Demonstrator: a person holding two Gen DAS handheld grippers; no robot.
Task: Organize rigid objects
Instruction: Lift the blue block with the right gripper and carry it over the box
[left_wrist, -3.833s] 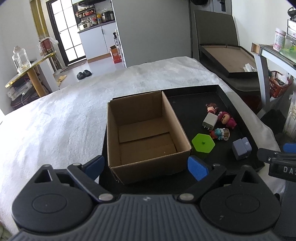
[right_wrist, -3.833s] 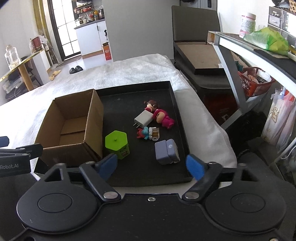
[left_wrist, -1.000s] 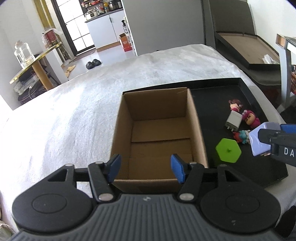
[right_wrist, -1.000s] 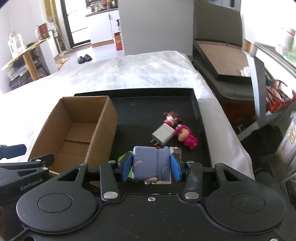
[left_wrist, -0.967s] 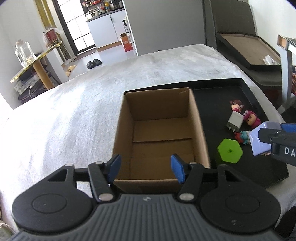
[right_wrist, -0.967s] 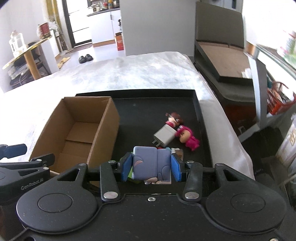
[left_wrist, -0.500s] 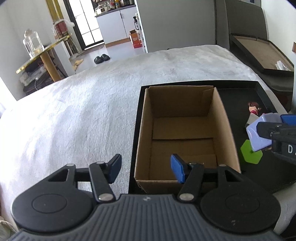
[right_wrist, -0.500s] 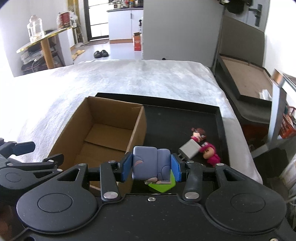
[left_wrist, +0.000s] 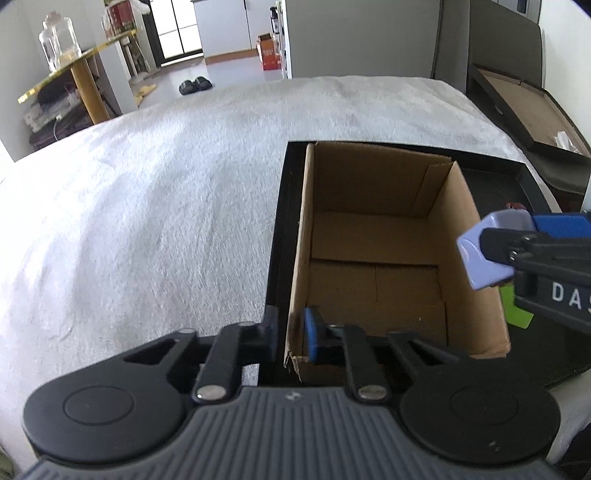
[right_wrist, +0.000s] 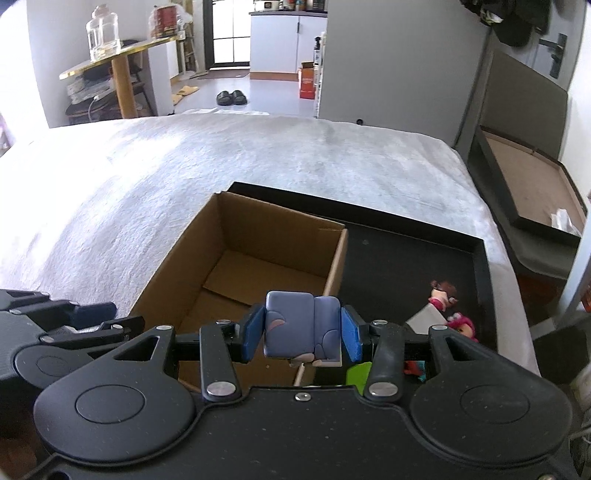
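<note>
An open cardboard box (left_wrist: 376, 236) stands on the left part of a black tray (right_wrist: 410, 258); its inside looks empty. My left gripper (left_wrist: 291, 334) is shut on the box's near left wall. My right gripper (right_wrist: 301, 328) is shut on a purple-blue block toy (right_wrist: 301, 325) and holds it above the box's near right edge; the toy also shows in the left wrist view (left_wrist: 484, 251). Small doll figures (right_wrist: 441, 293), a white charger (right_wrist: 424, 317) and a green hexagonal piece (right_wrist: 356, 373) lie on the tray right of the box.
The tray sits on a white cloth-covered surface (left_wrist: 147, 206). A dark flat framed board (right_wrist: 528, 188) leans to the right of it. A gold-topped side table with a glass jar (right_wrist: 103, 33) stands at the far left.
My left gripper has closed on the box's left wall. My right gripper has carried the purple-blue toy leftward, from over the tray to above the box's right edge.
</note>
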